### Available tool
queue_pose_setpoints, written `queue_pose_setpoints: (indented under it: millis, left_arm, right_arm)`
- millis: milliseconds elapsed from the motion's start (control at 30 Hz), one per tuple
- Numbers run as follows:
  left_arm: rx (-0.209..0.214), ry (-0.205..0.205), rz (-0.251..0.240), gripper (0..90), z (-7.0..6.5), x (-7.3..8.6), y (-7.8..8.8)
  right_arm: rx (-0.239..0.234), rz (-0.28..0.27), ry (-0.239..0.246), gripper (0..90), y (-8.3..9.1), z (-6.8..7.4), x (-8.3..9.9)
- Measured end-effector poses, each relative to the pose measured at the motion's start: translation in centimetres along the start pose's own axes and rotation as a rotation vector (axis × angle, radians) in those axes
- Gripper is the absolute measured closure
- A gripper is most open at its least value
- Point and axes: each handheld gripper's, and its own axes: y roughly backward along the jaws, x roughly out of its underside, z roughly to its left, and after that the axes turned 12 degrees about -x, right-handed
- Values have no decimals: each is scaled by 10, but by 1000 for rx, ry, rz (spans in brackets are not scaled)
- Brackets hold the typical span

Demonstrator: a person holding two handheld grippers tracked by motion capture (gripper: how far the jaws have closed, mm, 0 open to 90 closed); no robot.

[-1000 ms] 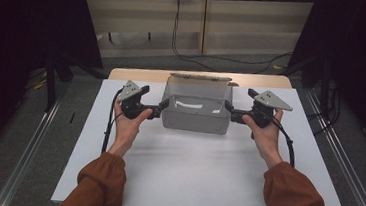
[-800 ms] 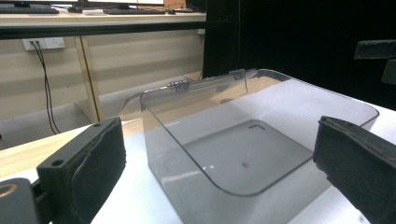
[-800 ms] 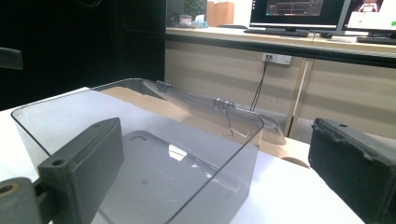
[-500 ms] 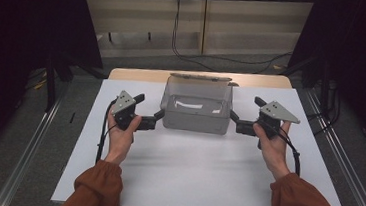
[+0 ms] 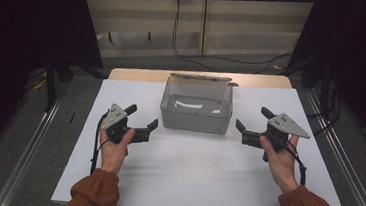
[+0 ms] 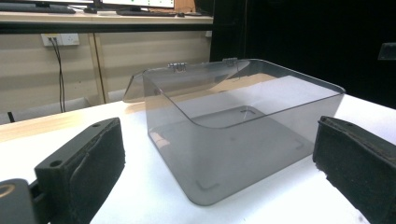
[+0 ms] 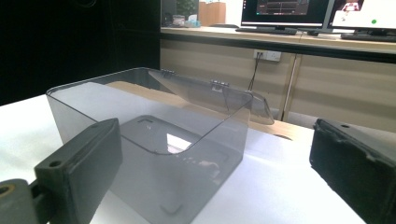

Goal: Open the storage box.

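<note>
Near bottom of high view: left gripper (image 5: 141,122) lower left, right gripper (image 5: 250,126) lower right, both w/ jaws spread wide, nothing between them, each just clear of the box. Mid-frame: clear plastic box (image 5: 196,115) on the white table (image 5: 194,179), empty, hinged lid (image 5: 201,77) tipped back behind it. Risks: box is light and slick, so an uneven squeeze could skid or twist it; a bump to the lid could flip it shut or tip the box backward.

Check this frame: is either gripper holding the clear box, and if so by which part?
Nothing is held. The left gripper and right gripper both stand open, apart from the sides of the clear plastic box, which rests on the white table.
</note>
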Motion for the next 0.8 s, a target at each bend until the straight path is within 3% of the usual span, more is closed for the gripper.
queue_pose_setpoints:
  millis: [300,433,800]
  left_arm:
    - [-33,13,1,22,0,9,19]
    - [-59,42,2,23,1,16,27]
    - [-91,33,-8,26,3,26,49]
  right_arm:
    - [34,9,1,22,16,3,9]
    - [53,7,-2,23,24,4,13]
    - [90,9,-4,19,44,9,23]
